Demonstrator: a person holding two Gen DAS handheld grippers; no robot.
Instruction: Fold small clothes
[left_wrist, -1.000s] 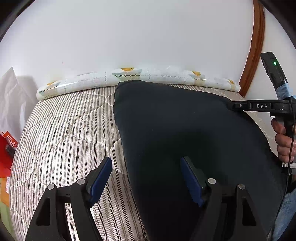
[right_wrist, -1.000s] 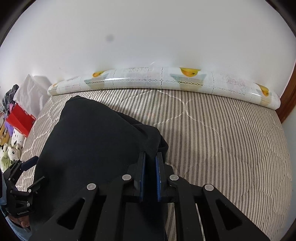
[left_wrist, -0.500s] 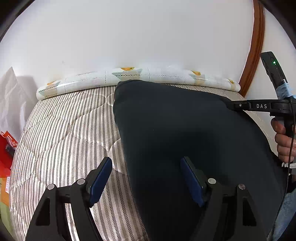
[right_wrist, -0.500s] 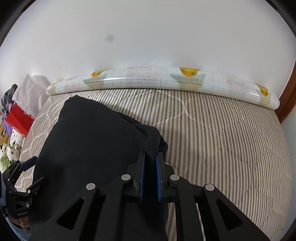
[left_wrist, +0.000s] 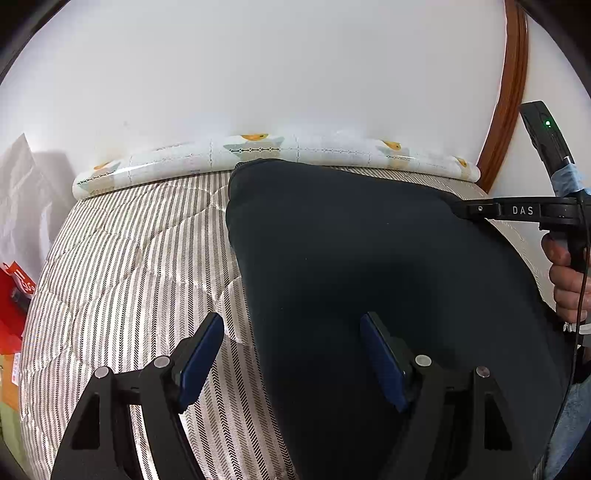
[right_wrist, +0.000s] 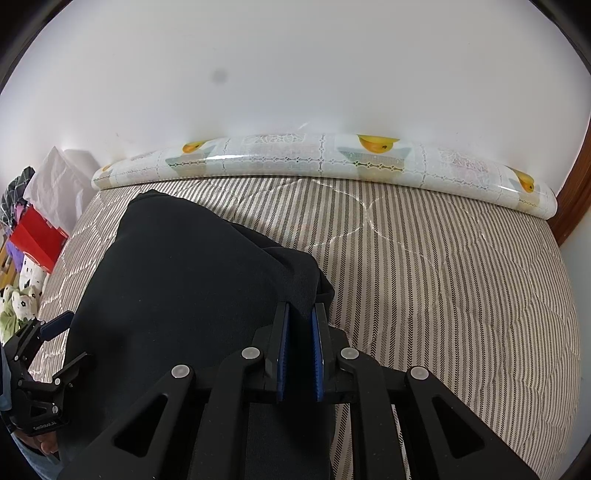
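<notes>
A black garment (left_wrist: 369, 266) lies spread on the striped mattress (left_wrist: 129, 266). My left gripper (left_wrist: 291, 332) is open just above its near left edge, one pad over the mattress and one over the cloth. My right gripper (right_wrist: 300, 317) is shut on a bunched fold at the garment's (right_wrist: 184, 288) right edge. In the left wrist view the right gripper (left_wrist: 461, 211) meets the garment's far right corner. In the right wrist view the left gripper (right_wrist: 62, 339) shows open at the lower left.
A fruit-patterned bolster (right_wrist: 332, 158) runs along the white wall at the mattress's (right_wrist: 461, 280) far edge. Red boxes and bags (right_wrist: 35, 240) stand off the left side. A wooden frame (left_wrist: 506, 92) rises at the right.
The right gripper has drawn the pinched fold slightly toward me. The left gripper has stayed open in place.
</notes>
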